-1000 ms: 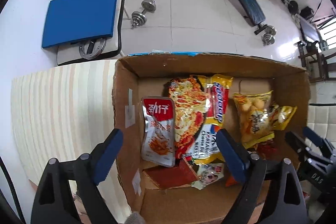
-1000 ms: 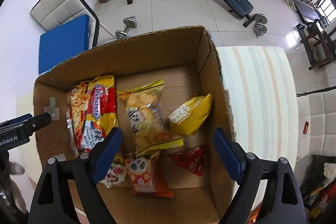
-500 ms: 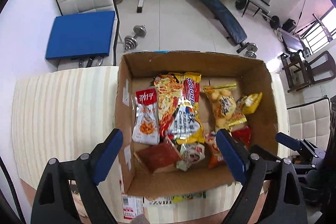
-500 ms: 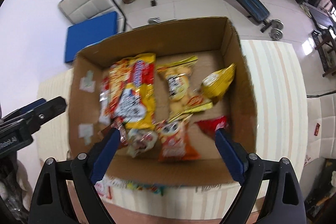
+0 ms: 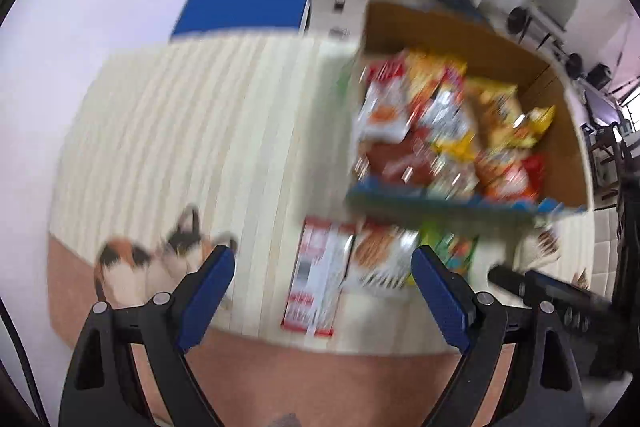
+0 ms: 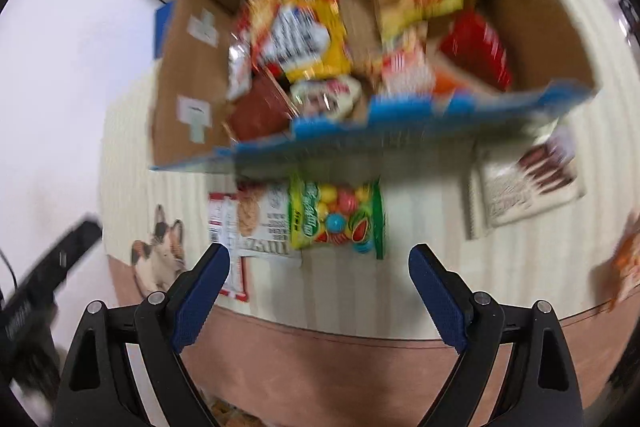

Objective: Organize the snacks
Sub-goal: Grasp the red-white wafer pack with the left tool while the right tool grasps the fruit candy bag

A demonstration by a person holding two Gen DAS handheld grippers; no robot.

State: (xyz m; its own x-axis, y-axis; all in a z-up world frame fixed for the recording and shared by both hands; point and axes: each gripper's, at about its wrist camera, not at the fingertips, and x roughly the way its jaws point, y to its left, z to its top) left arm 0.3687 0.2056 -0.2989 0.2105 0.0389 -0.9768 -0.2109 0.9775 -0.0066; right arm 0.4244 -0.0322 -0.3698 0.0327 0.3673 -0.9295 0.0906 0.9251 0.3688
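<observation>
The bench (image 5: 180, 131), covered in a cream striped cloth with a pinkish border, fills most of both views, which are blurred. On it stands a cardboard box (image 6: 192, 67) with a blue near rim, open at the top and crowded with snack packets: a yellow and red bag (image 6: 304, 35) toward its left side, a red pouch (image 6: 478, 47) toward its right, others too smeared to name. Outside the box, just in front of its near wall, lie more snacks flat on the cloth: a white and red carton (image 6: 228, 227), a green bag of coloured candy (image 6: 338, 219) partly over it, and, well to the right, a pale packet with brown wafers printed on it (image 6: 528, 183). A calico cat picture (image 6: 160, 251) marks the cloth's near left corner. The left claw (image 5: 322, 291) hangs above the near edge, spread wide and holding nothing. The right claw (image 6: 320, 287) is likewise wide apart and empty, just short of the candy bag.
</observation>
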